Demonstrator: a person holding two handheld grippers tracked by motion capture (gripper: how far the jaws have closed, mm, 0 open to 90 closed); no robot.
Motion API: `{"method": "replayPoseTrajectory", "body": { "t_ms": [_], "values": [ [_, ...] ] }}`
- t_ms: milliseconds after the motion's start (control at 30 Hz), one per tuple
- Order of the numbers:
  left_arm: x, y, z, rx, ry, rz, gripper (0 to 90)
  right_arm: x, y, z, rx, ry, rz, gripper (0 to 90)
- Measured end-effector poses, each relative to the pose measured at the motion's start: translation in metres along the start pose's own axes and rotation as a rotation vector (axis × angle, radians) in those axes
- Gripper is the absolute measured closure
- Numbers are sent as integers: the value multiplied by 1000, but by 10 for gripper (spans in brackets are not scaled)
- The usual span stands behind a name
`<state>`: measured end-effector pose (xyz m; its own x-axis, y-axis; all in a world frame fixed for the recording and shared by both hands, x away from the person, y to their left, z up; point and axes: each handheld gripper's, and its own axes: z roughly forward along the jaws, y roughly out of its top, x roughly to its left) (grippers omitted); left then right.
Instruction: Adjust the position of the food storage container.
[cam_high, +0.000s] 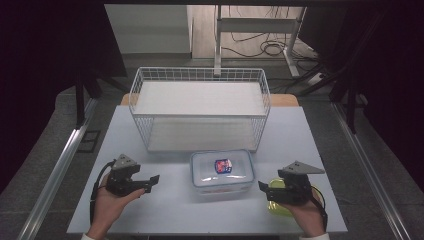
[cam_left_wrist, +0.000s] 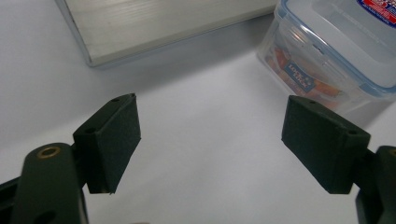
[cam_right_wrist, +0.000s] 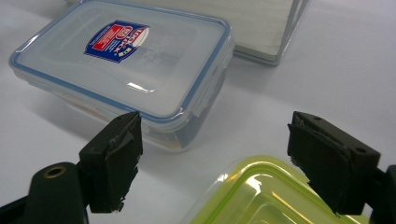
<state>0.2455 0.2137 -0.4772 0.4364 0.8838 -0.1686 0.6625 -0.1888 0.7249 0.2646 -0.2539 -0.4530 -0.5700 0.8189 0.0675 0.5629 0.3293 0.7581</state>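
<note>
Right tongs (cam_right_wrist: 212, 158) above green-lidded box (cam_right_wrist: 266, 196)

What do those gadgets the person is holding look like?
Each hand holds a black gripper: the left gripper and the right gripper both end in two flat black jaws with square pads. A grey three-cornered plate sits on top of each, and a black cable trails behind. A white cuff shows at the right wrist.

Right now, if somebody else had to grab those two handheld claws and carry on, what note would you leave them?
Left gripper: open, holding nothing, left of the clear blue-rimmed container.
Right gripper: open, holding nothing, above the green-lidded container at the table's right front.
Clear container: lid on, sitting in front of the wire basket.
Done: nothing has been picked up.
Left: probably gripping a container; neither is touched.
</note>
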Motion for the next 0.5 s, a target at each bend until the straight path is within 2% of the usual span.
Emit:
{"method": "replayPoseTrajectory", "body": {
  "t_ms": [200,300,367,433,500],
  "values": [
    [-2,-2,-3,-1,-8,-4,176,3,-1,2,-9,6,3,188],
    [-5,-4,-6,10,-9,0,159,2,0,1,-18,27,-4,226],
    [-6,-5,-8,21,-21,-8,156,2,4,-2,-25,34,4,239],
    [-9,-5,-12,19,-22,-8,152,3,7,-6,-26,52,6,252],
    [-13,-3,-16,7,-25,-5,148,2,6,-10,-26,47,14,275]
  ]
}}
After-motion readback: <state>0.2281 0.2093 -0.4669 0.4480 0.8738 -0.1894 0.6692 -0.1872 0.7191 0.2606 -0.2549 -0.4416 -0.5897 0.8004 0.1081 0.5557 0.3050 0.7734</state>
